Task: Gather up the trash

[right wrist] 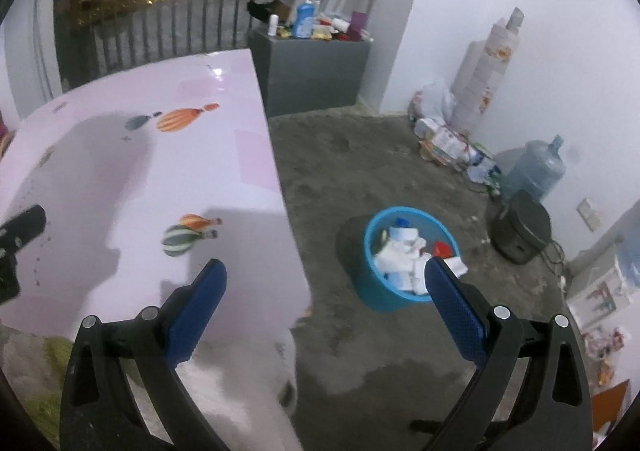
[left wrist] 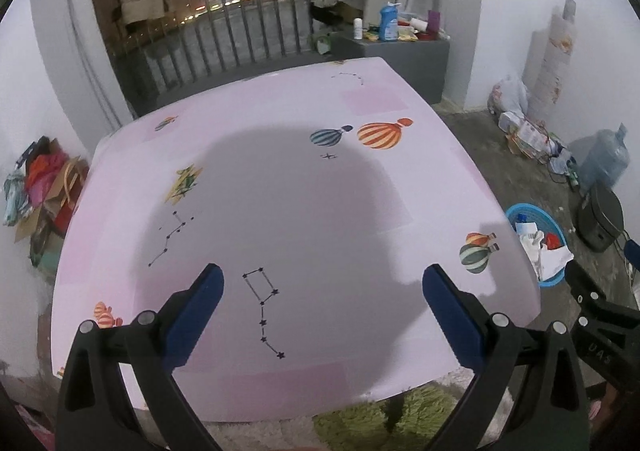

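On the floor (right wrist: 340,171), just beside the right edge of the table (right wrist: 248,155), a blue bin (right wrist: 374,293) standing upright, filled with white crumpled paper trash (right wrist: 400,261) and one red piece. Right gripper (right wrist: 326,271) hanging above the near right corner of the table, jaws wide apart and holding nothing; bin seen close to the right blue pad, partly behind it, not between the pads. Left gripper (left wrist: 322,275) above the near edge of the table (left wrist: 280,191), jaws also spread wide and empty, only the pink printed surface between them. In the left wrist view, same bin (left wrist: 516,211) low beyond the right edge, well apart from these jaws.
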